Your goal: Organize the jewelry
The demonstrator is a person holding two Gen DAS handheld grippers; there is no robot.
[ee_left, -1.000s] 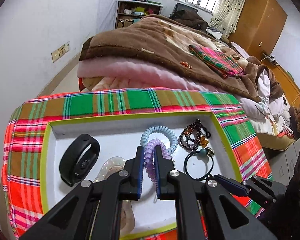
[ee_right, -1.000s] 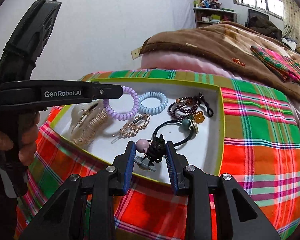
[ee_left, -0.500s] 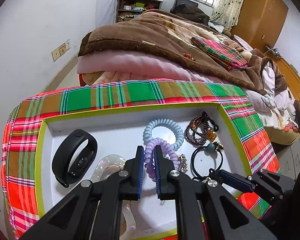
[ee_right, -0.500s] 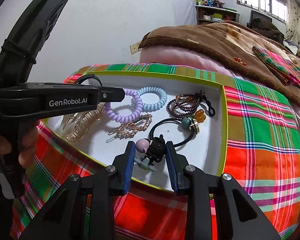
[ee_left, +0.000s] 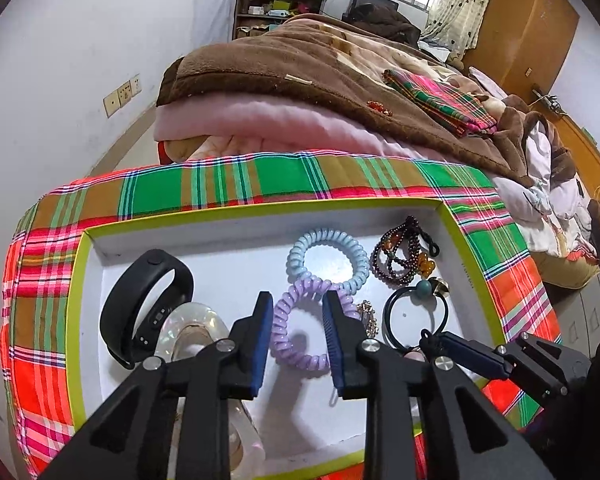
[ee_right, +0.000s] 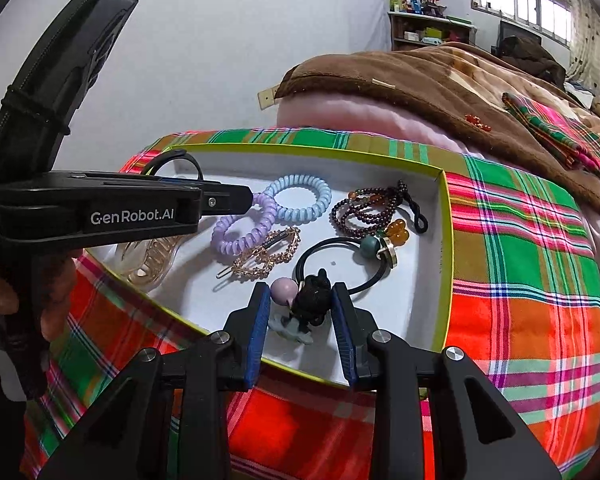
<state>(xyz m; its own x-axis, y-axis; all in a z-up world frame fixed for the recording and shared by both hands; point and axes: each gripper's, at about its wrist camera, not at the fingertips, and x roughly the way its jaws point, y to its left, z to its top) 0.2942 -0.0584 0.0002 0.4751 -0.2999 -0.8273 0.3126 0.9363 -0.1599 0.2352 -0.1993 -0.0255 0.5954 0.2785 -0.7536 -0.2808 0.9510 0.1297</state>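
Between the left gripper's (ee_left: 296, 334) fingers lies the purple coil hair tie (ee_left: 296, 332), flat on the floor of the tray (ee_left: 76, 280); the fingers are spread, blue pads either side of the coil with a sliver of gap, so released, not pinching. Left of those fingers: black fitness band (ee_left: 146, 304) and a clear claw clip (ee_left: 192, 332), both close (little side room there). Ahead of the fingertips the purple coil touches the blue coil hair tie (ee_left: 328, 260); its long axis runs roughly along the fingers. Right of them: gold barrette (ee_left: 368, 318), black elastic (ee_left: 416, 314), bead bracelet (ee_left: 400, 256).

Right gripper (ee_right: 300, 308) sits at the tray's near rim, fingers parted around a black-and-pink bobble tie (ee_right: 306, 302); pads look clear of it or barely brushing, not clenched. Its fingertips have open tray floor ahead before the elastic. Judgement: each item lies nearest its own gripper; tray walls bound any sideways move. Plaid cloth (ee_right: 520, 260) covers the worktop beyond the rim.
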